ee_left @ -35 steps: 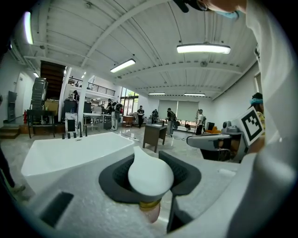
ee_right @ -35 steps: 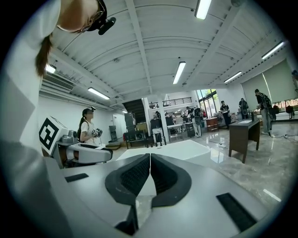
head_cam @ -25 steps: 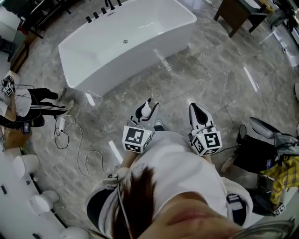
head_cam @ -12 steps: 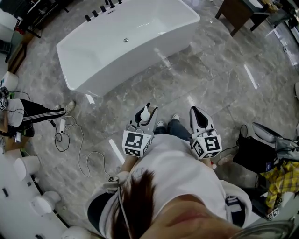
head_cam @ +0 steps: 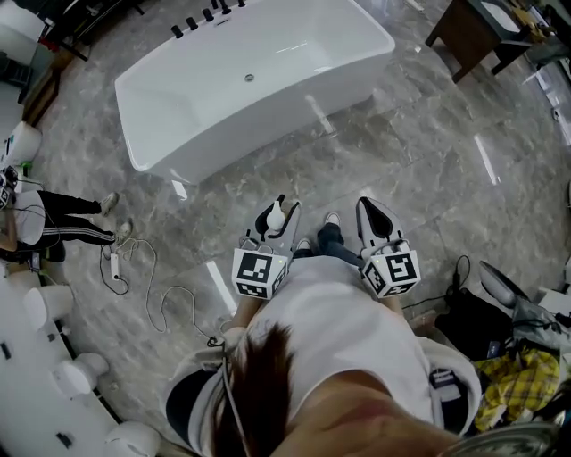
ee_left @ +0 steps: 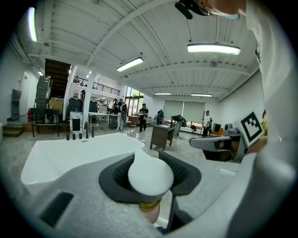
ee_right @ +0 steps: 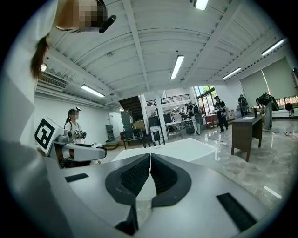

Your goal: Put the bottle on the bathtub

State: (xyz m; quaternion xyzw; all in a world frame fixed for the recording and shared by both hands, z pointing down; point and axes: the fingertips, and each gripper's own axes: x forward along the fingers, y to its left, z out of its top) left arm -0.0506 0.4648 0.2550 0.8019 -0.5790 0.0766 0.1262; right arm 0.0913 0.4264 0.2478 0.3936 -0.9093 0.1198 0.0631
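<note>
A white freestanding bathtub stands on the grey marble floor ahead of me; it also shows in the left gripper view as the bathtub and in the right gripper view as the bathtub. My left gripper is shut on a small bottle with a rounded white cap and a gold band below it. My right gripper is held beside it, jaws shut with nothing between them. Both grippers are well short of the tub.
Black taps line the tub's far rim. A dark wooden table stands at the upper right. A cable trails across the floor at left, near a person's legs. Bags and clothing lie at the right.
The view has shifted slightly toward the tub, which now sits a bit nearer and more central. Both grippers hold their pose, and the bottle stays gripped in the left one.
</note>
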